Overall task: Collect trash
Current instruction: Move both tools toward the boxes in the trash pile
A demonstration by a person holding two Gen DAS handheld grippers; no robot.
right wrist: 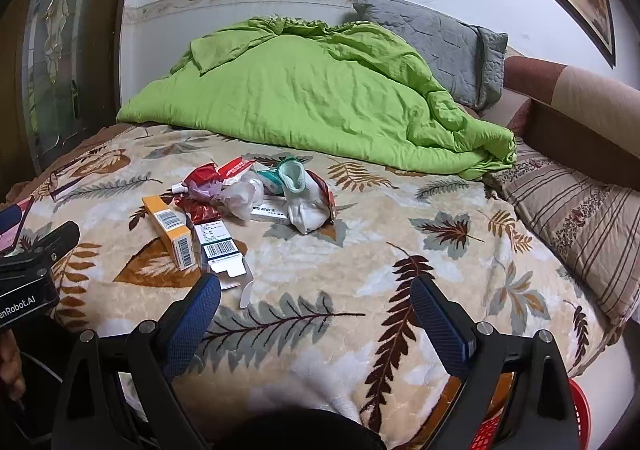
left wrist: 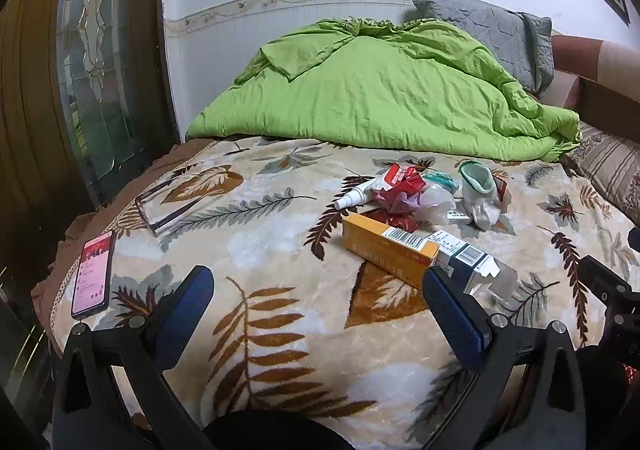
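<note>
A heap of trash lies on the leaf-patterned blanket (left wrist: 304, 314): an orange carton (left wrist: 390, 250) (right wrist: 170, 228), a white and dark blue carton (left wrist: 464, 252) (right wrist: 218, 244) with its flap open, a crumpled red wrapper (left wrist: 400, 179) (right wrist: 210, 173), a small white tube (left wrist: 356, 195), clear plastic (right wrist: 248, 193) and a white sock (left wrist: 480, 193) (right wrist: 304, 205). My left gripper (left wrist: 316, 284) is open just short of the orange carton. My right gripper (right wrist: 316, 296) is open over bare blanket, right of the cartons. Neither holds anything.
A phone (left wrist: 94, 274) and glasses (left wrist: 160, 209) lie at the blanket's left edge. A green duvet (left wrist: 372, 89) is bunched at the back, a grey pillow (right wrist: 440, 45) behind it, a striped pillow (right wrist: 576, 217) at right. A red basket (right wrist: 576, 422) shows bottom right.
</note>
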